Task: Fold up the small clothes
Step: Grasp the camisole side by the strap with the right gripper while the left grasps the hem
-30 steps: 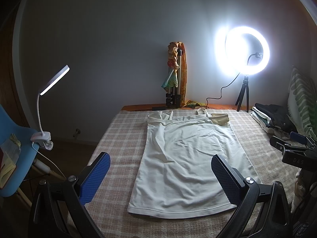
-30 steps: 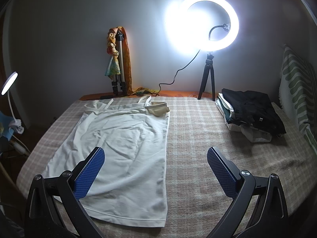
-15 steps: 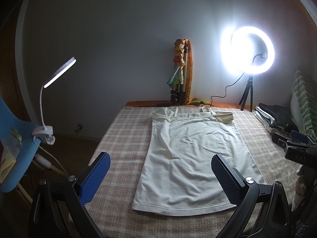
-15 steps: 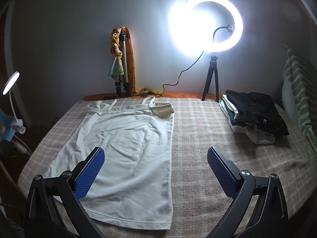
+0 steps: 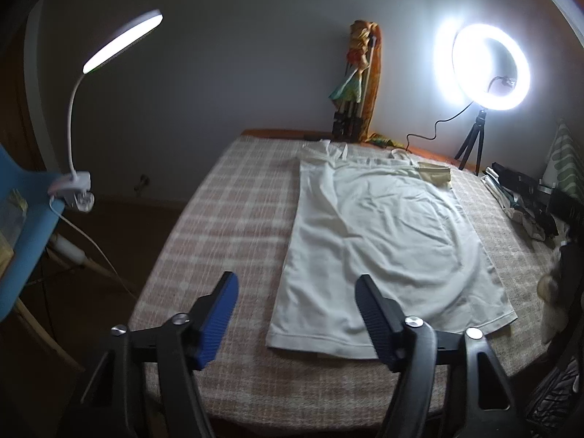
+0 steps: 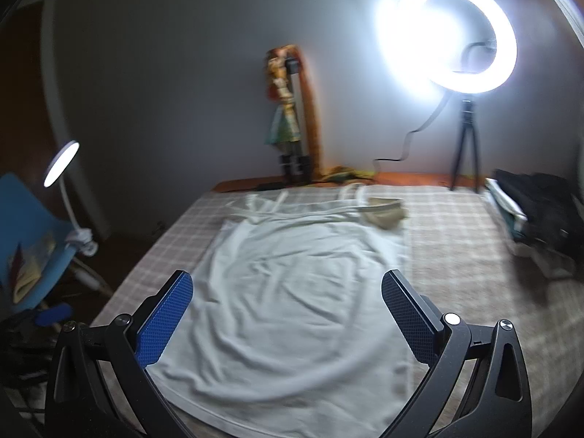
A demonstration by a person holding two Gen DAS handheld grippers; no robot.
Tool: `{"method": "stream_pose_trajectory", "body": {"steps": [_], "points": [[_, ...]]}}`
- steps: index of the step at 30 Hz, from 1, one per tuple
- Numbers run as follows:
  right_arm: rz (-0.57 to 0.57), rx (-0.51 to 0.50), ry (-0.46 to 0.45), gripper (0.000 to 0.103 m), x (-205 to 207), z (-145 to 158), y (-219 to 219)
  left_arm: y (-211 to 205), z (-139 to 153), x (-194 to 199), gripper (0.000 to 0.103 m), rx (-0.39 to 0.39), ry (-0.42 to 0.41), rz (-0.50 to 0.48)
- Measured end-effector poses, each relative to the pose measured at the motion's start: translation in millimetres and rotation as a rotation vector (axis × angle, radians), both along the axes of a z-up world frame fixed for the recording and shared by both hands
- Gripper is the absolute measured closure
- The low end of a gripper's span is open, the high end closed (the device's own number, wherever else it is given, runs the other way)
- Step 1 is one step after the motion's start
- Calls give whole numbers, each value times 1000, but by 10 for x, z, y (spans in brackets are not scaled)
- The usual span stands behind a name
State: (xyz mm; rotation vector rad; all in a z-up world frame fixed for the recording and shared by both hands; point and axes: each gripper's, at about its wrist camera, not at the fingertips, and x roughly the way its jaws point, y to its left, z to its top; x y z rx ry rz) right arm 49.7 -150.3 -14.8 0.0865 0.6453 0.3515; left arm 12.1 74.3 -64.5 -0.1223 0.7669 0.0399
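Observation:
A white strappy top [image 5: 372,241] lies flat on the checked bed cover [image 5: 233,219], straps toward the far wall, hem toward me. My left gripper [image 5: 295,306] hovers over the hem's near left corner; its jaws are closing, with nothing pressed between the blue pads. In the right wrist view the same top [image 6: 292,292] fills the middle. My right gripper [image 6: 288,292] stands open above the lower part of the top, holding nothing.
A lit ring light on a small tripod [image 5: 478,73] stands at the back right. A folded tripod with colourful cloth [image 5: 357,80] leans on the wall. A stack of folded dark clothes [image 6: 536,219] sits at the right. A clip lamp [image 5: 76,182] on a blue chair [image 5: 22,233] stands left.
The left gripper's jaws have narrowed and it has sunk toward the hem's left corner. The right gripper has swung left, from the top's right edge to over its middle.

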Motion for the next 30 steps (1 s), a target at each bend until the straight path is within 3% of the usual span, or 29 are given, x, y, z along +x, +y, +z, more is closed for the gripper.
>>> {"method": "stream_pose_trajectory", "body": {"steps": [4,8,12,18,22,30], "points": [[92,-47,-13,0,147,67,284,153,-154,27,48,-64,43,0],[169,-18,38,2,464,81,477,246,-349,75,56,-141,111,-18],[204,1,94,19,759,58,562,244,-471,131,56,-177,155,-37],[241,106,229,28,1238,-81,706,198,-657,294,59,-188,209,-59],[287,85,288,42,1531,-188,1003,188,-792,402,62,-210,243,-71],[361,54,452,54,2141,-625,1705,287,-939,475,68,-293,274,-72]]}}
